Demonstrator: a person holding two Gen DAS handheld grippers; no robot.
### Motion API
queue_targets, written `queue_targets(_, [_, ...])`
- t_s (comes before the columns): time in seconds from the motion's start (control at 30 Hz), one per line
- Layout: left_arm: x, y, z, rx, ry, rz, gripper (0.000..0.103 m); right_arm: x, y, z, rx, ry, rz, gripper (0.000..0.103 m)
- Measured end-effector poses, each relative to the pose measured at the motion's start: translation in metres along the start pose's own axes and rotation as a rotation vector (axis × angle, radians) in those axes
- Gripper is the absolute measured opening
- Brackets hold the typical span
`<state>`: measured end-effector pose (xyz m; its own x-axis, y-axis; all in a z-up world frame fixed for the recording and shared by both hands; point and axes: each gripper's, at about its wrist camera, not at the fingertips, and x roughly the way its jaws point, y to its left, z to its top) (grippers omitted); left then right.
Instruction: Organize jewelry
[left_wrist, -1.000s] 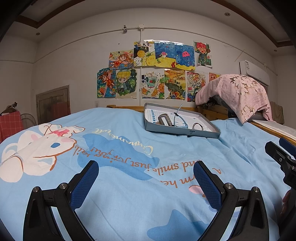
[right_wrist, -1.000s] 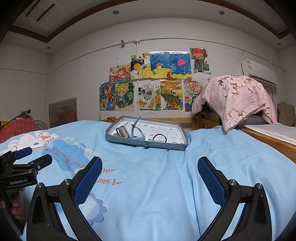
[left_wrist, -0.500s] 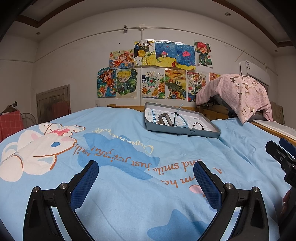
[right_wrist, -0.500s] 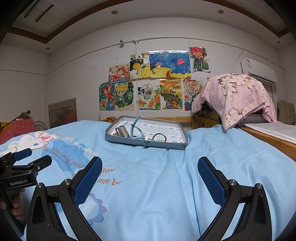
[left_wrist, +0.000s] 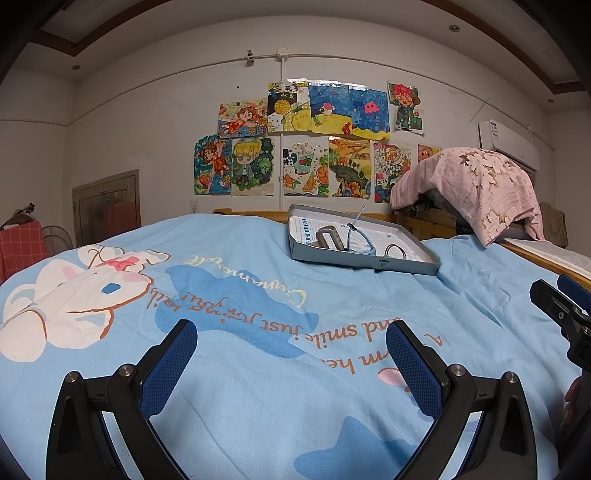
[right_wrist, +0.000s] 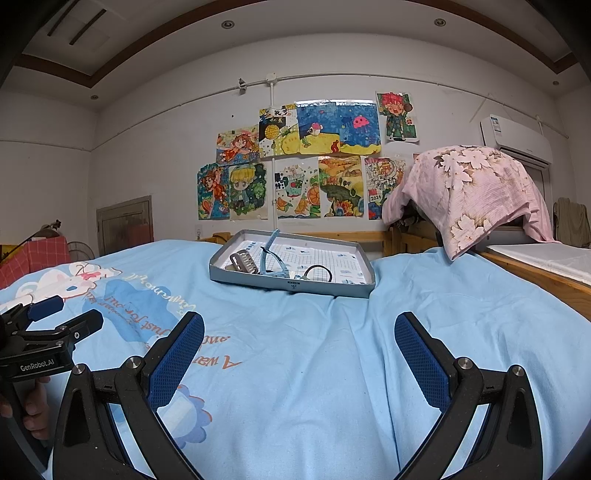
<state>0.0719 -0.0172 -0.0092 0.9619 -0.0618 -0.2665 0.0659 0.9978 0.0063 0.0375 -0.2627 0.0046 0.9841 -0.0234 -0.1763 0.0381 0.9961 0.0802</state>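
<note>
A shallow grey tray (left_wrist: 369, 263) lies on the far part of the blue bed; it also shows in the right wrist view (right_wrist: 288, 285). In it lie a silver hair comb clip (right_wrist: 243, 261), a light blue pair of glasses (right_wrist: 271, 258) and a black ring-shaped band (right_wrist: 318, 272). My left gripper (left_wrist: 291, 347) is open and empty, low over the bedspread, well short of the tray. My right gripper (right_wrist: 299, 343) is open and empty, also well short of the tray. Each gripper shows at the edge of the other's view.
The bed carries a light blue cartoon bedspread (left_wrist: 221, 295). A pink floral cloth (right_wrist: 472, 192) covers something at the right behind the bed. A wooden bed rail (right_wrist: 535, 273) runs along the right. Drawings hang on the far wall.
</note>
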Motion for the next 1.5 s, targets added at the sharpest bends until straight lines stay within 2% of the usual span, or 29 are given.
queue_targets(1.5, [-0.0003, 0.0076, -0.0012, -0.015, -0.015, -0.004, 0.103, 0.0016, 0.0007, -0.0032, 0.018, 0.012, -0.009, 0.101])
